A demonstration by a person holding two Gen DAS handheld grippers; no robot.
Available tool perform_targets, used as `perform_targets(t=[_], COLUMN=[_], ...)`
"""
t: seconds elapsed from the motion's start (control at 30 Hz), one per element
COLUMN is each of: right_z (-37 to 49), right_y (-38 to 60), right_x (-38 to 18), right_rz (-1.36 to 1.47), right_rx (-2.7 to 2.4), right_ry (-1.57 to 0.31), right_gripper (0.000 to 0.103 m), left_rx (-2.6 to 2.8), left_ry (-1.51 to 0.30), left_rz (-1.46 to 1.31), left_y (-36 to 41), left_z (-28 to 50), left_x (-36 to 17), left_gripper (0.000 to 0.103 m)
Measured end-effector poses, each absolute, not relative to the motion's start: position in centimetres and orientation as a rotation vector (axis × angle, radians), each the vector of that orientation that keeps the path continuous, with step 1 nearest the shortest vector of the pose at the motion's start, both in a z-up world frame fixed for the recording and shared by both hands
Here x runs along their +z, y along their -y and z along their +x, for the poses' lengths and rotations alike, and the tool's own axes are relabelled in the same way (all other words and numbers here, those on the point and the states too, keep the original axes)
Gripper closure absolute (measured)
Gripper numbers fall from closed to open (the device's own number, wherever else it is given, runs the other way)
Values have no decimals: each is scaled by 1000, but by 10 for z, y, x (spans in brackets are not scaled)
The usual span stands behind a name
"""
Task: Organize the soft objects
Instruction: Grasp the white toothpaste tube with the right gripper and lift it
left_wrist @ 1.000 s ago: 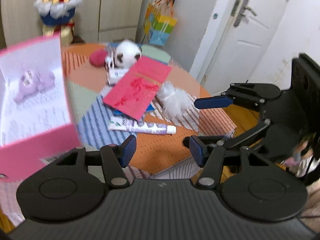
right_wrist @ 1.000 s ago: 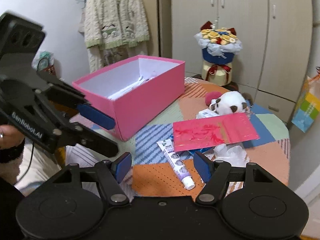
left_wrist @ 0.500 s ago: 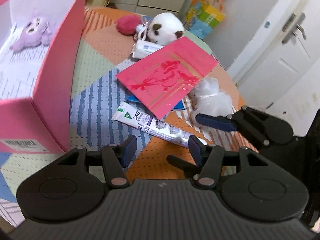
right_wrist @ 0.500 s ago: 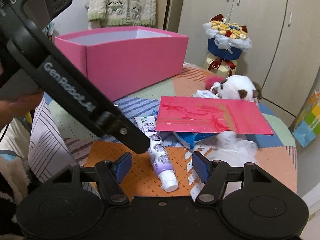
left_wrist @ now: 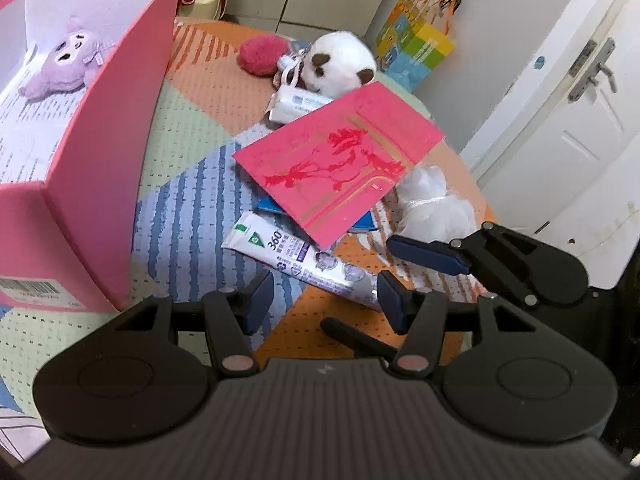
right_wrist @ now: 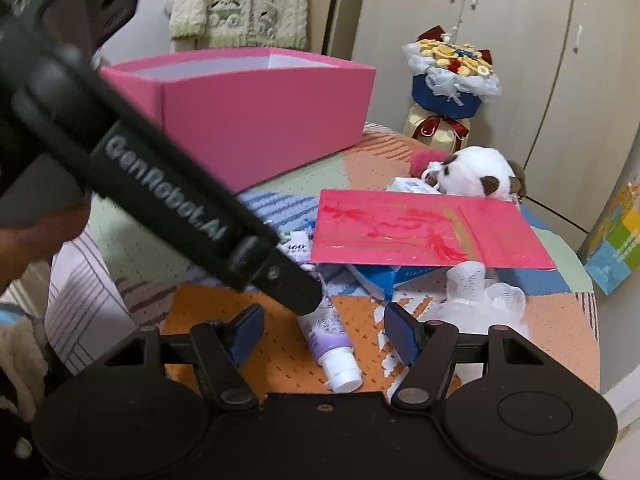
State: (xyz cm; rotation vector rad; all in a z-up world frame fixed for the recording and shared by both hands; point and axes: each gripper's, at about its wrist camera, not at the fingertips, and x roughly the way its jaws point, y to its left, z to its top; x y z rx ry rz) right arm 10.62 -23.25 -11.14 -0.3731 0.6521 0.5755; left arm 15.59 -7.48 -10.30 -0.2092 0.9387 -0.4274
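Observation:
A pink box (left_wrist: 92, 160) stands at the left of the patchwork table, with a purple plush (left_wrist: 64, 64) lying inside. Further back sit a white-and-brown plush (left_wrist: 340, 64) and a pink fuzzy ball (left_wrist: 262, 54). A white mesh puff (left_wrist: 436, 208) lies by the red card (left_wrist: 340, 160). My left gripper (left_wrist: 326, 300) is open, low over the toothpaste tube (left_wrist: 300, 256). My right gripper (right_wrist: 325, 332) is open too; the tube's cap end (right_wrist: 340, 372) lies between its fingers, untouched, and the puff (right_wrist: 480, 300) is just right of it. One of its fingers (left_wrist: 428, 251) shows in the left wrist view.
A tissue pack (left_wrist: 296, 104) leans on the white plush, and a blue packet (right_wrist: 380, 276) lies under the card. Behind the table are a bouquet (right_wrist: 452, 72), a colourful gift bag (left_wrist: 416, 48) and a white door (left_wrist: 560, 128). A hand (right_wrist: 36, 236) grips the left tool.
Both grippers came down toward the table and closer to the toothpaste tube, then held still over the last half second. The left view rolled, so the box now stands more upright at the left.

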Motion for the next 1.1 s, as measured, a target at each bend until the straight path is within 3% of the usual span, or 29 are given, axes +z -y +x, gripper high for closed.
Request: perform_targets(t=[0.13,0.27,0.3,0.33,0.67,0.8,1.1], right_z=[113,120,119,118,95,92,77], right_y=[233,242,241,241,240,247,237], right_x=[-110,-108,-107,-107,-112,-117,-112], right_rz=[-336,-206,-203,-196,96,212,166], right_rx=[589,632,635,635,555,555,570], right_ry=[-689,-783,-788,-793,-780,-777,-766], right_gripper=[35,61,74,76,77,77,77], left_rx=[-412,-390,-381,-368,-346,-340,-358], left_ry=[-958,-965,-967,-969,-961,-925,-931], left_rz=[-240,-294,-311,-331,-352,-320,-341], left_y=[75,73,72,71,68,65,53], left_z=[159,162,162,162,144,135,122], left_x=[-107,-109,-110,-110,-110,-113,-110], left_gripper=[48,48,48,48,48,74,77])
